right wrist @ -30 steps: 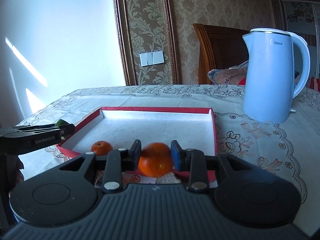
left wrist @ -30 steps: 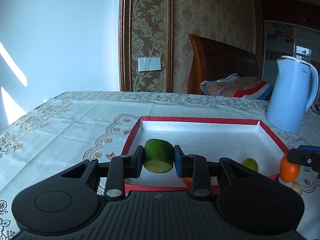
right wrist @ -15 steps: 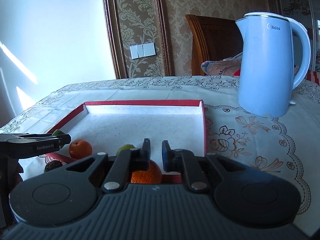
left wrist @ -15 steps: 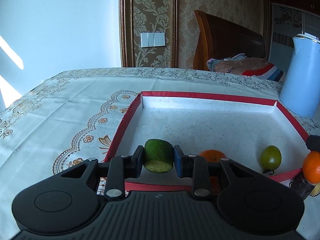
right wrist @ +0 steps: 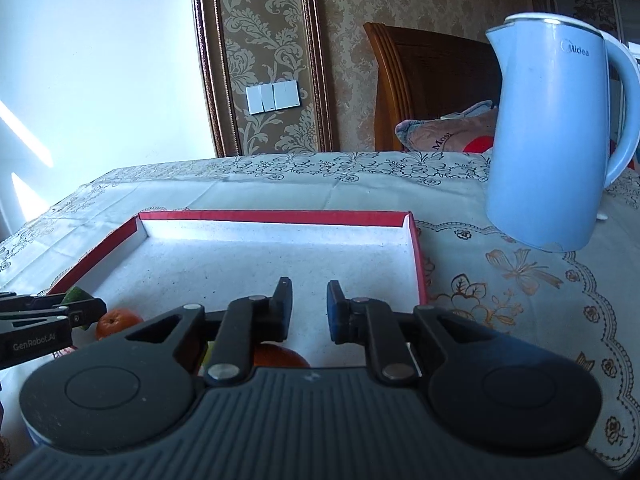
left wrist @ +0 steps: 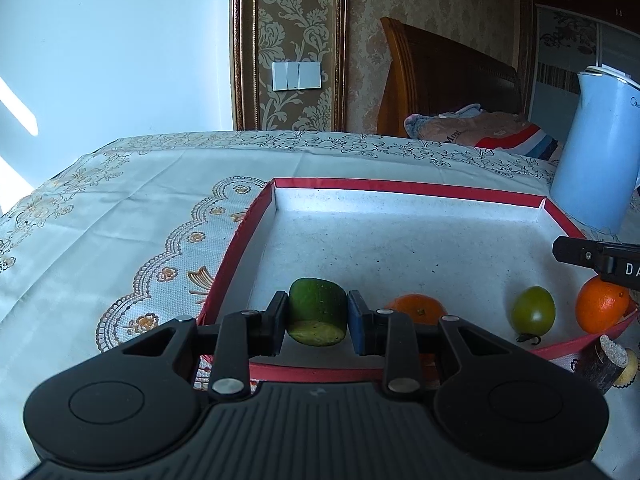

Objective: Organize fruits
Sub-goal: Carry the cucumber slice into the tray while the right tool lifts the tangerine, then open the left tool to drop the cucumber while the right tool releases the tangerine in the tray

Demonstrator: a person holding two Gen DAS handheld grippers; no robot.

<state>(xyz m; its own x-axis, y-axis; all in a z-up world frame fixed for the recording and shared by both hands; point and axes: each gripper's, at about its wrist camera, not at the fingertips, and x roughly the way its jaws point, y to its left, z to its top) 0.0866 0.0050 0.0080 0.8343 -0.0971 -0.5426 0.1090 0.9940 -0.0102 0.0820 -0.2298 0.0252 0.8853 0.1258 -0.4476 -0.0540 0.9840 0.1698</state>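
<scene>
Since the earlier frames, the round orange mandarin (right wrist: 280,356) had left my right gripper (right wrist: 309,308) and lay low beneath its fingers, at the near right corner of the shallow white tray with a red rim (left wrist: 400,186); whether it rested inside the rim could not be determined. The right jaws stood slightly parted and empty. My left gripper (left wrist: 317,322) was clenched on the short green fruit piece with a flat pale cut face (left wrist: 317,308), holding it over the tray's near left corner. A second orange mandarin (left wrist: 416,308) and a small round green fruit (left wrist: 534,314) lay on the tray floor along the near rim. The tall light-blue electric kettle (right wrist: 552,140) stood upright on the embroidered white tablecloth (left wrist: 120,220), beyond the tray's right side.
</scene>
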